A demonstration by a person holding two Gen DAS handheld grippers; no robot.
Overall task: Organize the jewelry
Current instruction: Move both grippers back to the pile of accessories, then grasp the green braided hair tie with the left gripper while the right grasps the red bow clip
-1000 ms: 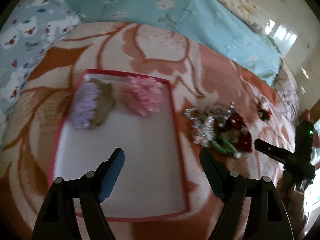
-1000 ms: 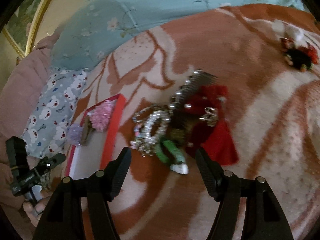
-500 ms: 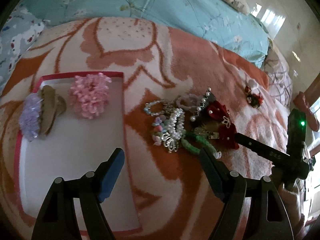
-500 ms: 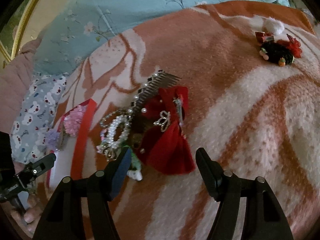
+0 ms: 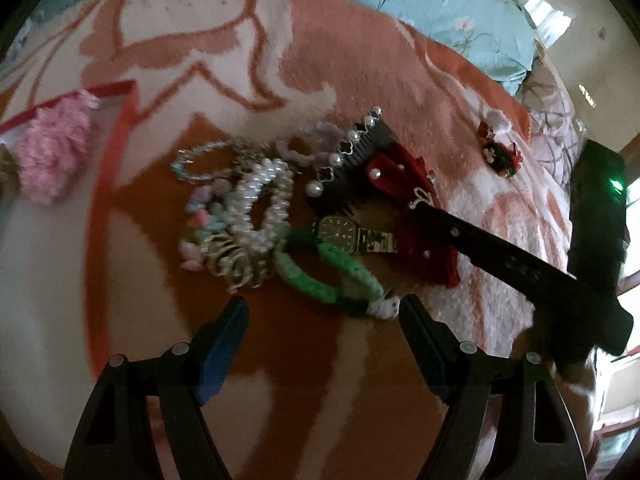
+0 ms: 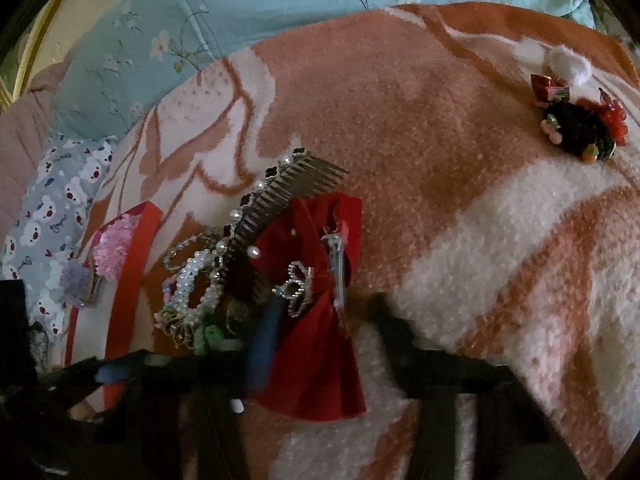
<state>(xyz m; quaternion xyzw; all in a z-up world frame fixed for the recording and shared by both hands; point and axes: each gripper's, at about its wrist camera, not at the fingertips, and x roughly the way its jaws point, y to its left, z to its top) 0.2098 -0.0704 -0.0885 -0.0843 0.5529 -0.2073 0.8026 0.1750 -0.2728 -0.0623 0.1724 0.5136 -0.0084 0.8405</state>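
Observation:
A heap of jewelry lies on the orange and white blanket: a green bracelet (image 5: 328, 276), a pearl bracelet (image 5: 260, 208), a square watch (image 5: 340, 234), a black pearl comb (image 5: 356, 164) and a red velvet bow (image 6: 316, 320). My left gripper (image 5: 322, 320) is open just in front of the green bracelet. My right gripper (image 6: 324, 324) is open, its fingers either side of the red bow; one finger (image 5: 480, 248) shows in the left wrist view lying over the bow. The red-rimmed tray (image 5: 120, 120) holds a pink scrunchie (image 5: 52, 152).
A small red and black hair ornament (image 6: 580, 124) lies apart at the far right of the blanket. A light blue floral quilt (image 6: 280, 8) lies behind. A bear-print pillow (image 6: 52, 216) is at the left beyond the tray.
My left gripper has swung right from over the tray to the jewelry heap. My right gripper has moved forward and down onto the red bow. Both stayed open.

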